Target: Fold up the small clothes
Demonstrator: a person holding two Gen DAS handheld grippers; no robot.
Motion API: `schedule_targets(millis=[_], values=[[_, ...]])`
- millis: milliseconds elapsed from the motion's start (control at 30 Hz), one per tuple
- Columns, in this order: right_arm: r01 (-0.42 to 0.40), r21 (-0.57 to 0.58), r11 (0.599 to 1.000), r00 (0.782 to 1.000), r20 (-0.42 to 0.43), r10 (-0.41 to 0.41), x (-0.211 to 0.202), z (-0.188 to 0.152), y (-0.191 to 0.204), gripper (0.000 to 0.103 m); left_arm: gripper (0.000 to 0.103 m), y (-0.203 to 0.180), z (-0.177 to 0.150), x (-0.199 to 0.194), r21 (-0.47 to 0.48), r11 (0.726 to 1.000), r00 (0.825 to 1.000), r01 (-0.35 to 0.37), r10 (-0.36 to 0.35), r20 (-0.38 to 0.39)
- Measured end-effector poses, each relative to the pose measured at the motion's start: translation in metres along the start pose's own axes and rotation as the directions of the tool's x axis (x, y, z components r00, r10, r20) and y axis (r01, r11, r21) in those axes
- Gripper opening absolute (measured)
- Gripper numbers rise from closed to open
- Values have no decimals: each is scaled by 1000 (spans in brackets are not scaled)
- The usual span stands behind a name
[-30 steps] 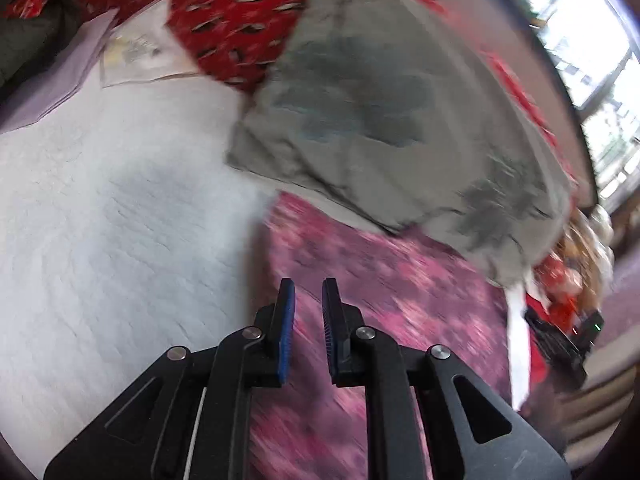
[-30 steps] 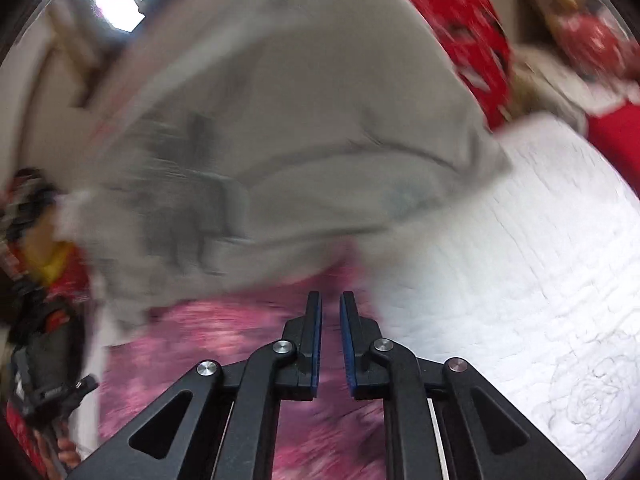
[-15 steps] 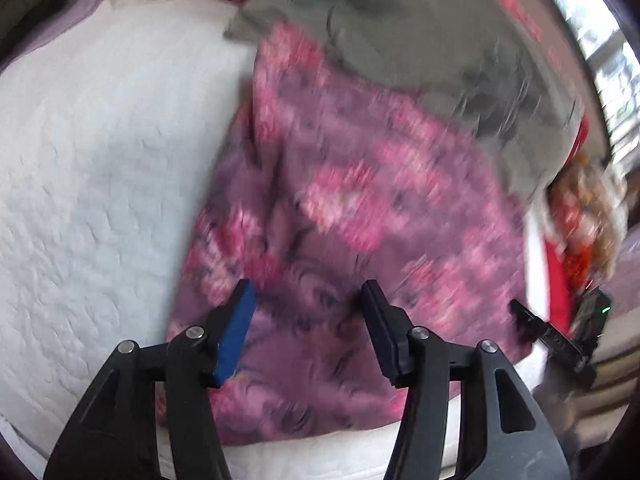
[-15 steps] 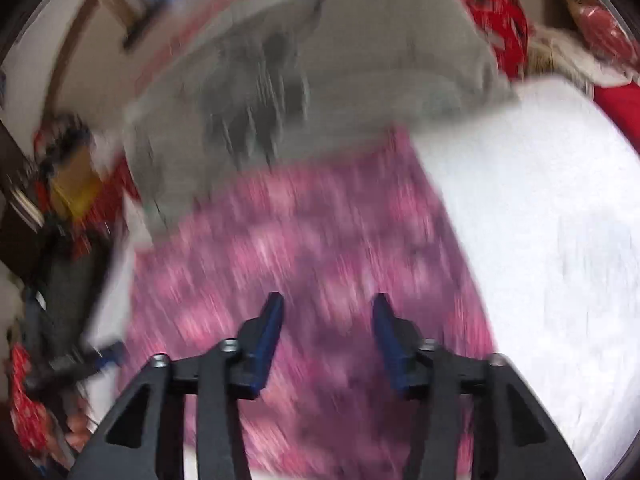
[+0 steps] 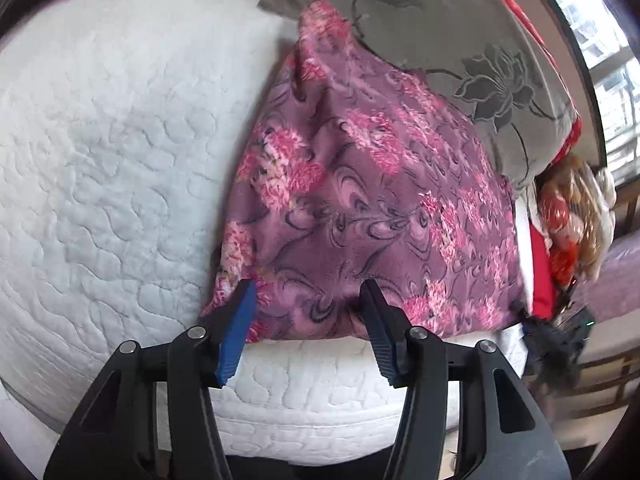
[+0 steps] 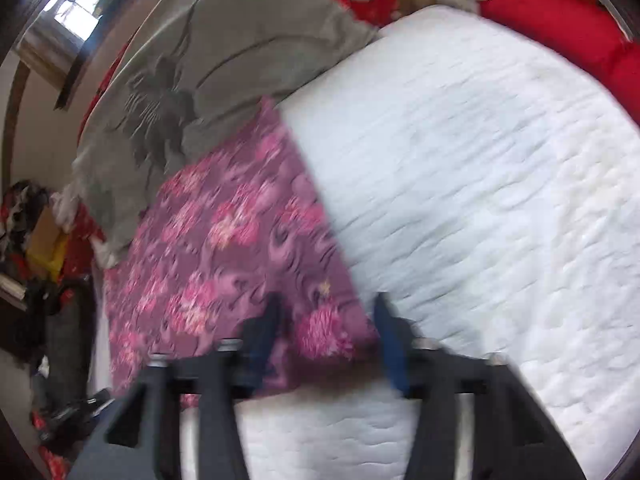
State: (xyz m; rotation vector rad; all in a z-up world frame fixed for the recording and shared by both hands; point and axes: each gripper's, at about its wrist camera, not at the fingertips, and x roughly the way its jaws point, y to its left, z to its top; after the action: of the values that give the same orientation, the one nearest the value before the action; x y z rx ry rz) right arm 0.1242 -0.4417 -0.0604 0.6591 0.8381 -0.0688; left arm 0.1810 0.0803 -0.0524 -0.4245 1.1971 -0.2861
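Both tongs spread wide, pinching nothing: left tongs (image 5: 308, 308) and right tongs (image 6: 326, 320) at near edge of purple floral cloth (image 5: 372, 200) lying flat on white mattress (image 5: 100, 140), grey cloth (image 5: 440, 20) overlapping its far end.

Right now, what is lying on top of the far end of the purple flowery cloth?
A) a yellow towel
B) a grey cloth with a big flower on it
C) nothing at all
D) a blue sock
B: the grey cloth with a big flower on it overlaps the far end of the purple flowery cloth on the white quilted bed.
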Motion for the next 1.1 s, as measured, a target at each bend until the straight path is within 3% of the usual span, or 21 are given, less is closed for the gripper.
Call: schedule_targets(millis=[67, 133, 200, 300, 400, 467, 533, 667, 767, 867, 933, 1000, 1100], values=[[-42, -43, 998, 995, 94, 46, -20, 1, 10, 11, 52, -1, 0, -1, 3, 1000, 1000, 5, -5, -7], [-31, -30, 999, 985, 166, 36, -34, 4, 9, 11, 52, 7, 2, -1, -38, 998, 999, 50, -50, -6], [3, 13, 1000, 987, 162, -5, -29, 6, -1, 10, 52, 18, 3, -1, -94, 990, 994, 106, -106, 5], [101, 49, 994, 994, 44, -103, 0, -3, -22, 10, 52, 31, 2, -4, -141, 976, 986, 165, -166, 4], [102, 84, 991, 992, 71, -108, -7, 2, -13, 18, 51, 32, 6, -18, -150, 970, 981, 192, -193, 10], [120, 105, 987, 981, 143, -135, -24, 5, -3, 18, 51, 25, 12, -31, -117, 972, 979, 205, -201, 41], [58, 59, 997, 971, 228, -70, -41, 6, 14, 19, 53, 12, 23, -41, -61, 983, 983, 173, -169, 73], [7, -92, 996, 979, 204, 12, -29, 7, 62, 30, 56, -6, 42, -26, -28, 993, 991, 117, -115, 74], [39, -153, 987, 990, 142, -17, 5, -1, 82, 30, 56, -3, 44, 2, -42, 998, 998, 53, -51, 27], [75, -146, 987, 997, -24, -79, 55, -17, 71, 33, 57, 1, 39, 19, -18, 1000, 999, 23, -22, 26], [74, -165, 983, 997, 41, -68, 51, -23, 73, 34, 60, -5, 39, 16, 13, 1000, 1000, 13, -14, 28], [103, -163, 981, 995, 21, -101, 49, -19, 80, 35, 60, -12, 44, 12, 28, 1000, 1000, -10, 9, 26], [98, -190, 977, 994, 67, -87, 41, -13, 97, 38, 60, -26, 60, 3, 46, 999, 997, 3, -6, 71]])
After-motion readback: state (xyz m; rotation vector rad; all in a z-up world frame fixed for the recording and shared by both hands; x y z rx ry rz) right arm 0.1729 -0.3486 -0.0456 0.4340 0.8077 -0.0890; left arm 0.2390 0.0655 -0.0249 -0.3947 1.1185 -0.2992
